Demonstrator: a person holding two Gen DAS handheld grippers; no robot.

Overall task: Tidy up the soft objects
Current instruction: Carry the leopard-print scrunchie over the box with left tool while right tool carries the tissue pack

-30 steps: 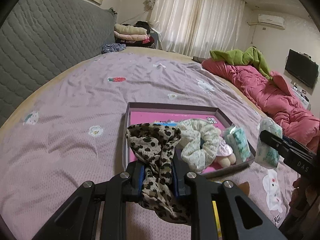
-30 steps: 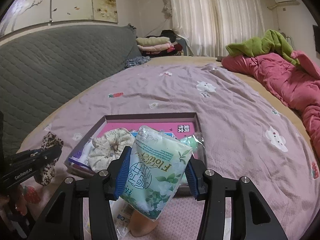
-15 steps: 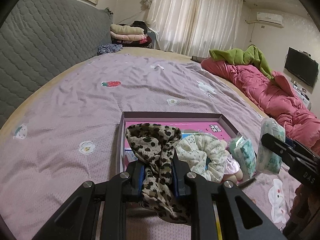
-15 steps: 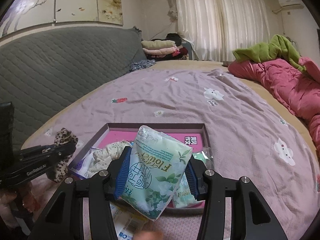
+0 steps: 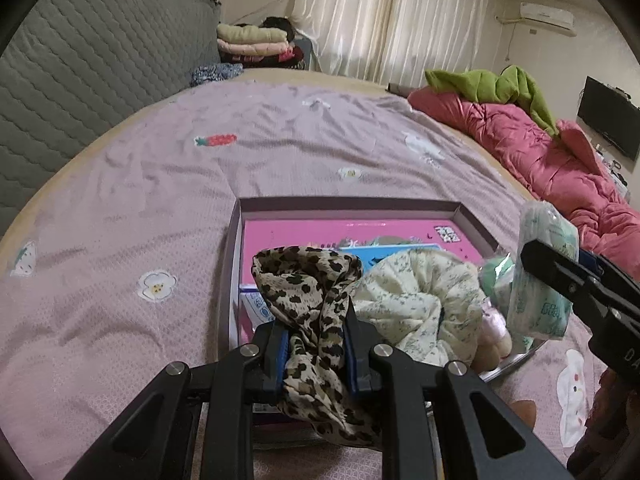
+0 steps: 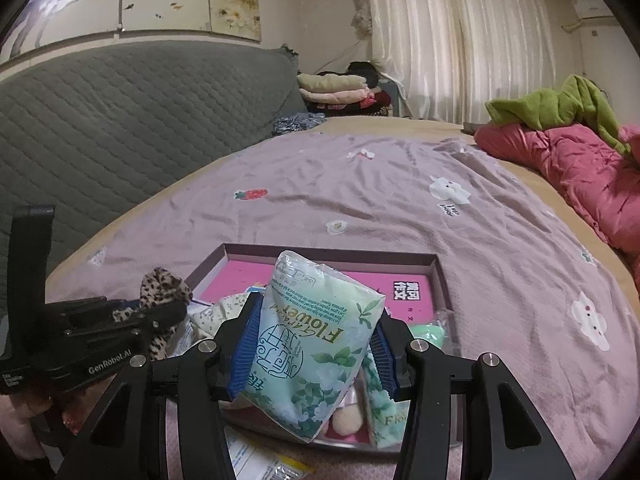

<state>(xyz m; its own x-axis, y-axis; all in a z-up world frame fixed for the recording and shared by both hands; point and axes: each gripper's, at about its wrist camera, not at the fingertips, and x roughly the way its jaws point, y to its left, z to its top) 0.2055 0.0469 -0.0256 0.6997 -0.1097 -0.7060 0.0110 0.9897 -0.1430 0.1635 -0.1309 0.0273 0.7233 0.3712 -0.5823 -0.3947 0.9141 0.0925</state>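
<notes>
**Q:** Left wrist view: what does each tool hold, and what surrounds it?

**A:** The left gripper [image 5: 314, 344] has its fingers closed narrowly on a leopard scrunchie [image 5: 310, 300], which hangs above the near left corner of the tray [image 5: 348, 204]. The right gripper [image 5: 576, 276] enters from the right edge, clamped on a tissue pack [image 5: 544, 280] above the tray's right side. The tray lies on a purple bedsheet [image 5: 160, 208], with a grey headboard [image 5: 80, 80] to the left, a pink quilt [image 5: 560, 160] to the right and folded clothes [image 5: 252, 42] at the far end.

**Q:** Right wrist view: what blocks the sight line?

**A:** The tissue pack [image 6: 316, 344], pinched between the blue pads [image 6: 244, 348] of the right gripper [image 6: 312, 352], covers much of the tray [image 6: 440, 276]. The left gripper [image 6: 120, 328] with the leopard scrunchie [image 6: 162, 292] stands at the tray's left.

**Q:** How many of each item?

**A:** Two scrunchies: the leopard one held, and a cream scrunchie [image 5: 416, 304] lying in the tray. Two tissue packs at least: one held, and a second pack [image 6: 384, 408] resting in the tray. One small pink plush toy [image 5: 494, 330] lies partly hidden behind the cream scrunchie. One tray.
</notes>
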